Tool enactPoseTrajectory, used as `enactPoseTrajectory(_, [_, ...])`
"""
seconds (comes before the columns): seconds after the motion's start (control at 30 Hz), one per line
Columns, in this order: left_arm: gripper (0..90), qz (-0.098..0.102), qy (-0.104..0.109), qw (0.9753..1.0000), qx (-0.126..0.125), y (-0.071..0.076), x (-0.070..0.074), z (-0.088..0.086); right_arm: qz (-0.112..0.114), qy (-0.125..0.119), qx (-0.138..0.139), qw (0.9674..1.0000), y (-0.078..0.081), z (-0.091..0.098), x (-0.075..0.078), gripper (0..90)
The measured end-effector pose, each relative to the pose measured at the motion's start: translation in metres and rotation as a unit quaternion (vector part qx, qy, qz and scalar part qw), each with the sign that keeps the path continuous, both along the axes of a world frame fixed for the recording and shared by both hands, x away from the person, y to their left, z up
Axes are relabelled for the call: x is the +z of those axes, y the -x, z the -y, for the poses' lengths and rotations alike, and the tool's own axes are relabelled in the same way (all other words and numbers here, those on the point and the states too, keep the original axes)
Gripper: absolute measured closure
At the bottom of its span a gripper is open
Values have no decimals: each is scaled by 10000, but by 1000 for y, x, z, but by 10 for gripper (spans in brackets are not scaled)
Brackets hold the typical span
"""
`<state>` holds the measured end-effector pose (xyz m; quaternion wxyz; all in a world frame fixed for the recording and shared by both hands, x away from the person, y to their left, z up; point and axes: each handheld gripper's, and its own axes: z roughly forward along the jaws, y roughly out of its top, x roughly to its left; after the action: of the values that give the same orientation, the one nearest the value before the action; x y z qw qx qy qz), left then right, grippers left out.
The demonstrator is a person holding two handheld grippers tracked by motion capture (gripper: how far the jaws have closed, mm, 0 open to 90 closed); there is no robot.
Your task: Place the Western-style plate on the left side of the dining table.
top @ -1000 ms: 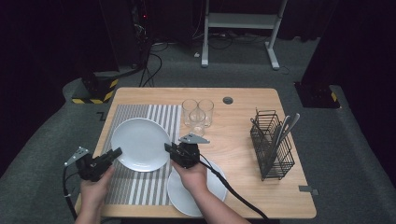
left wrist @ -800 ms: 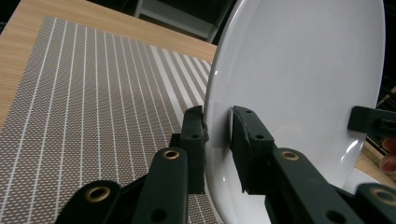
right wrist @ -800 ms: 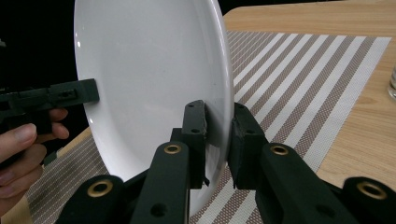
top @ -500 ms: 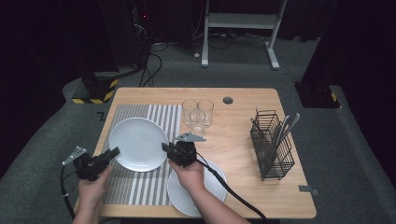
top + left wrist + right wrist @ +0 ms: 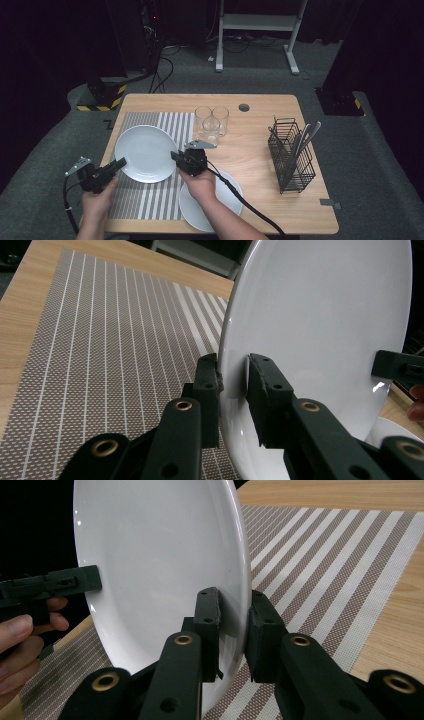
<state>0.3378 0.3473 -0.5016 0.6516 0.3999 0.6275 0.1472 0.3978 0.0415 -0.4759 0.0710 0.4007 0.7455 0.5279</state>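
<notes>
A round white plate [image 5: 145,152], smooth and glossy with a shallow raised rim, is gripped from both sides above the striped placemat [image 5: 150,200]. Its left edge is clamped by the left tool [image 5: 118,165], whose black jaws are seen in the left gripper view pressed on either face of the rim. The opposite edge is clamped in the same way by the right tool [image 5: 176,156], as shown in the right gripper view. The plate is held clear of the mat, which is woven in a fine mesh of brown and pale stripes.

A second white plate [image 5: 227,197] is lying on the desk [image 5: 260,150] near the front edge, partly covered by the right hand [image 5: 197,182]. Two clear drinking glasses [image 5: 212,120] are set touching each other behind the mat. A black wire basket [image 5: 292,160], box-shaped, is stood to the right with metal cutlery [image 5: 305,137] upright in it.

The desk is of pale wood with rounded corners. Grey carpet [image 5: 380,165] surrounds it, and the room behind is dark.
</notes>
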Motion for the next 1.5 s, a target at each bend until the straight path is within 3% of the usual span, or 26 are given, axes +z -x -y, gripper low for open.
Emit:
enactPoseTrajectory(0.07, [748,-47,63,10000,38,-2,-2,1,-17,17,0,10000,-1,-1,-2,780])
enactPoseTrajectory(0.33, [745,-187,-5,9998,15,-9,-10,-1,-112,101,-45,9999,-7,-3,-8,779])
enactPoseTrajectory(0.53, [743,-296,122,9995,76,-9,-14,-3,-184,145,-33,9997,-7,-6,-12,779])
enactPoseTrajectory(1.5, [735,-504,139,9986,78,-24,-26,-5,-311,453,-115,9984,-20,-13,-25,734])
